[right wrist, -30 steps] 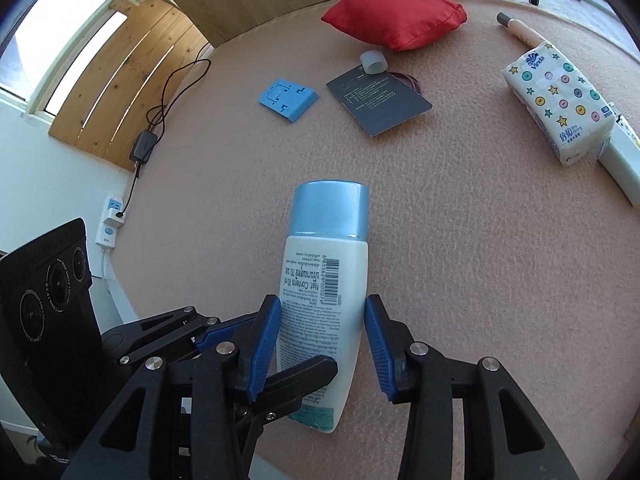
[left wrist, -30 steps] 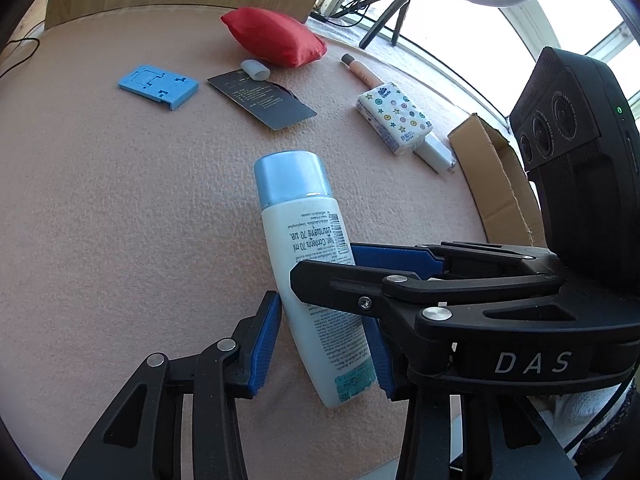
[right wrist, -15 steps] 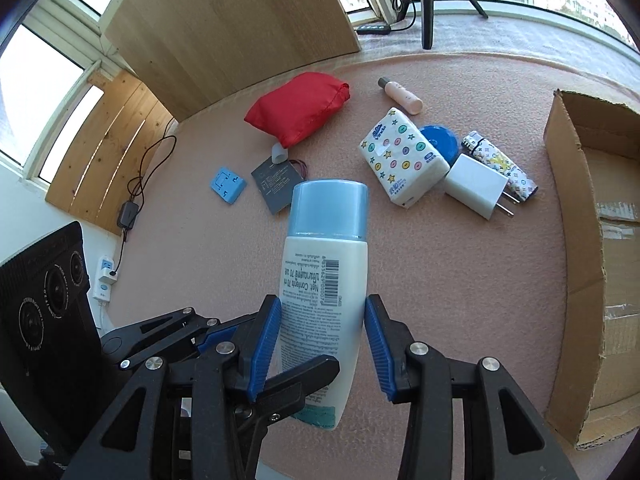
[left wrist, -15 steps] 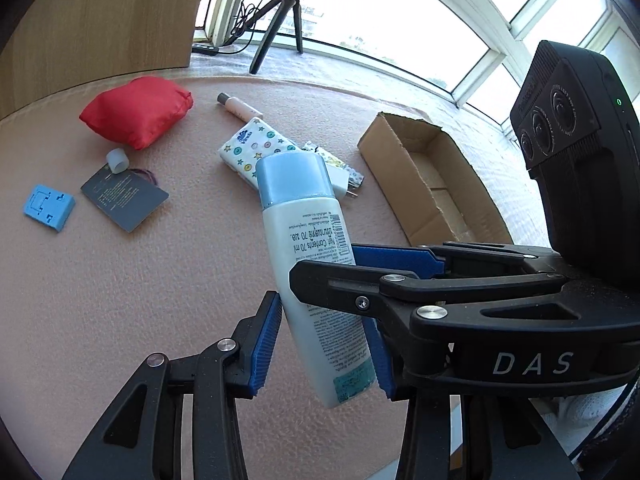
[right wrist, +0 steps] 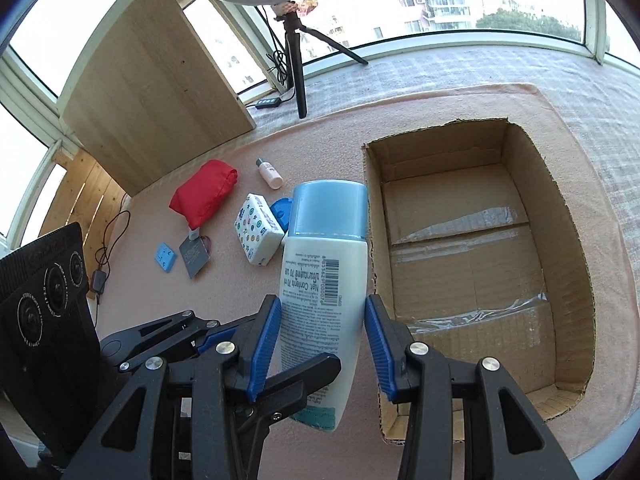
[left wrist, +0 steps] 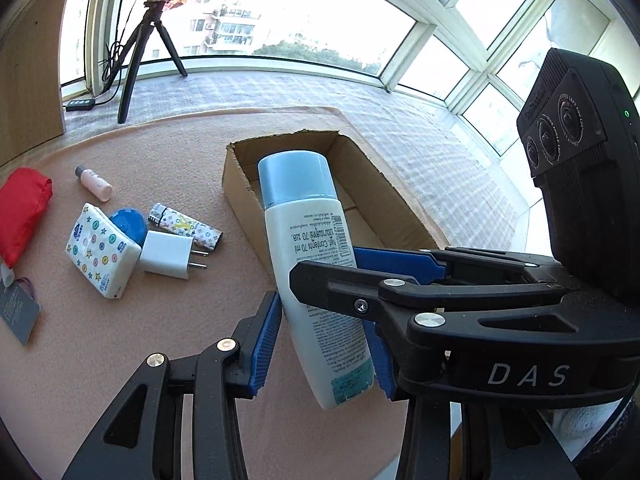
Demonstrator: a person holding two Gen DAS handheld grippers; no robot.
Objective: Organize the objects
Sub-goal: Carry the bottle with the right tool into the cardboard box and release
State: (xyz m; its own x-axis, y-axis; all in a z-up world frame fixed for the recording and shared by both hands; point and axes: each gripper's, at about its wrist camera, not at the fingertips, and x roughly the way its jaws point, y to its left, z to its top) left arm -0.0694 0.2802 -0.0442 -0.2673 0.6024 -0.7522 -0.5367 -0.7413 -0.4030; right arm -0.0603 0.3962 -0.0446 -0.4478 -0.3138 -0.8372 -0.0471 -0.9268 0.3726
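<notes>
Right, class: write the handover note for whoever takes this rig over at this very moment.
Left claw and right claw: both shut on the lotion bottle, held in the air beside the cardboard box.
Box: nothing visible inside.
Done: bottle lifted off the mat.
Left: put it in the box, then the tissue pack, charger plug, patterned lighter, small tube, blue lid, red pouch.

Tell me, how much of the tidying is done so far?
Nothing is packed yet: the cardboard box looks empty. In hand: the lotion bottle, clamped by both the left gripper and right gripper. Left on the mat: red pouch, tissue pack, charger and other small items.
</notes>
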